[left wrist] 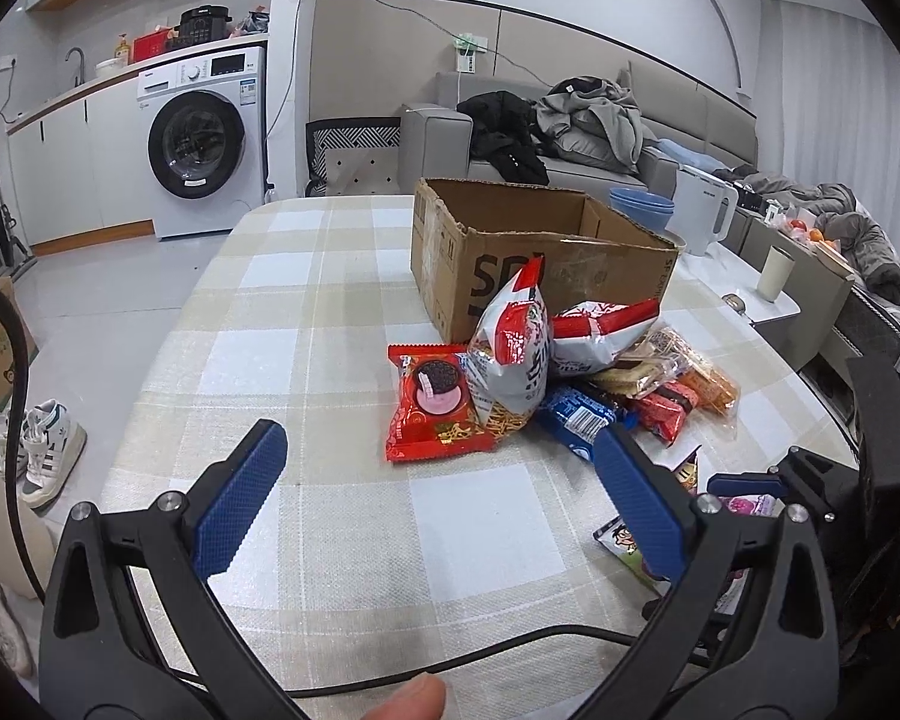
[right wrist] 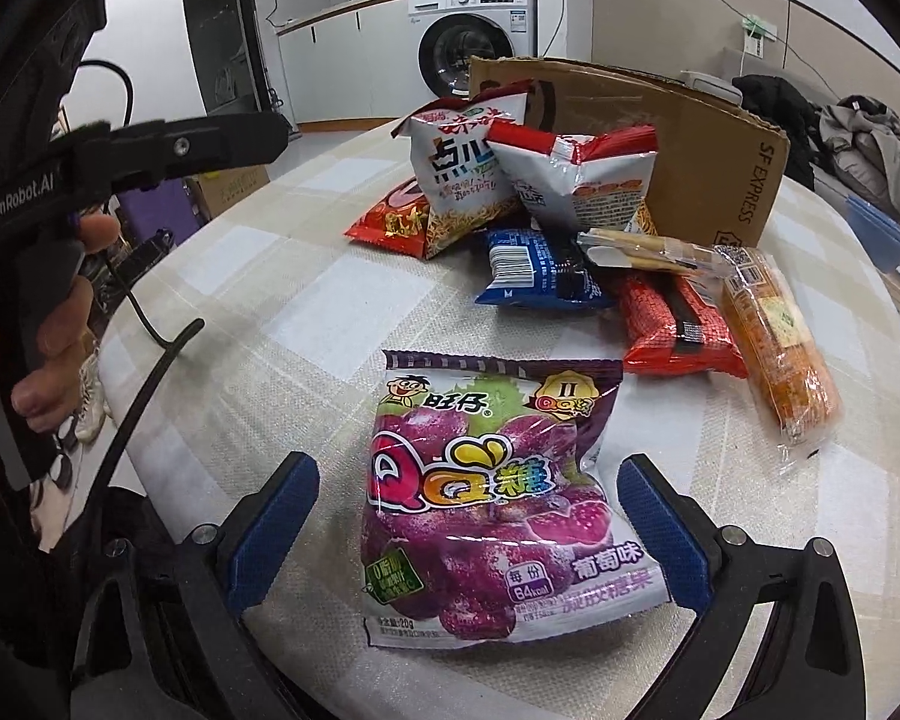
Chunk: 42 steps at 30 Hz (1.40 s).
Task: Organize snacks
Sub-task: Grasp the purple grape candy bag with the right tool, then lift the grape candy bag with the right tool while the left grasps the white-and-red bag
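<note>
On the bench (right wrist: 258,324), the released right hand-held gripper (right wrist: 468,516) straddles a purple grape gummy bag (right wrist: 498,516); the left hand-held gripper (left wrist: 438,480) hovers released.

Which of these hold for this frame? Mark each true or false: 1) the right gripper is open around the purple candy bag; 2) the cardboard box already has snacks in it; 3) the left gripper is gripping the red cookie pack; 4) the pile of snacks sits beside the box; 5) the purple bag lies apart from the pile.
1) True: the right gripper is open, its fingers either side of the purple candy bag.
2) False: what shows of the inside of the cardboard box looks empty.
3) False: the left gripper is open over the tablecloth, short of the red cookie pack.
4) True: the pile of snacks sits against the box's front.
5) True: tablecloth shows between them.
</note>
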Available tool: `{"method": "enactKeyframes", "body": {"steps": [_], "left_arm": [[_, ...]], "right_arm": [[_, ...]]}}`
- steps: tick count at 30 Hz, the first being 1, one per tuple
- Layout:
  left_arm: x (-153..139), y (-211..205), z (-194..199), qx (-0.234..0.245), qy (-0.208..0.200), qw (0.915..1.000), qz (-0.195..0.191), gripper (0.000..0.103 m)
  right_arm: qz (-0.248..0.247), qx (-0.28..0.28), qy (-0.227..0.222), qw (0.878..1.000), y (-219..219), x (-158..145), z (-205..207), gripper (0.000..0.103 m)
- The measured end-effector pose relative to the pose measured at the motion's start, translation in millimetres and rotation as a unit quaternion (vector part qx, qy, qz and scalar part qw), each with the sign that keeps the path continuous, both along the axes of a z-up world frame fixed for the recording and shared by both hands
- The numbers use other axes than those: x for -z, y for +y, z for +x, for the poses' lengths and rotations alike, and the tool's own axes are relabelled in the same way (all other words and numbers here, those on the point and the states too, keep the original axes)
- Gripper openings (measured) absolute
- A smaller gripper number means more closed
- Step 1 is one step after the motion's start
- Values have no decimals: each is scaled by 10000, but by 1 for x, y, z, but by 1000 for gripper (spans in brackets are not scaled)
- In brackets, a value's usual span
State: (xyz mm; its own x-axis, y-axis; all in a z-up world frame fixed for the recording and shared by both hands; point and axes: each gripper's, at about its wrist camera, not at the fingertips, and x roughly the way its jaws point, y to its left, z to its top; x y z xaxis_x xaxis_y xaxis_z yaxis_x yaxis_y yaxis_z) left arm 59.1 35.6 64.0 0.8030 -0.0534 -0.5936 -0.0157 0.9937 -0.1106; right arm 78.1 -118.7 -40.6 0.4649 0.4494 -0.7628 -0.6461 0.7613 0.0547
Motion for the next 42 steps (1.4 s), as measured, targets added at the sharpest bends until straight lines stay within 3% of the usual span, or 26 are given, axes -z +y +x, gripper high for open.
{"method": "enactKeyframes", "body": {"steps": [3, 8, 15, 29, 38, 42], "left_arm": [[2, 1, 0, -13, -4, 10000, -8, 102], [4, 3, -1, -29, -7, 10000, -42, 102], [9, 2, 3, -1, 73, 10000, -46, 102], [17, -11, 32, 127, 220, 9997, 21, 102], [21, -15, 57, 82, 305, 9992, 253, 102], [29, -22, 69, 69, 449, 9975, 534, 98]], "right_arm": [[-168, -24, -3, 9999, 4, 6, 0, 85], [-160, -52, -84, 9998, 4, 7, 0, 82], [-54, -84, -168, 9998, -1, 5, -2, 70], [274, 153, -477, 9984, -29, -20, -4, 69], [495, 534, -678, 9950, -59, -34, 5, 69], [502, 843, -873, 9913, -70, -38, 13, 69]]}}
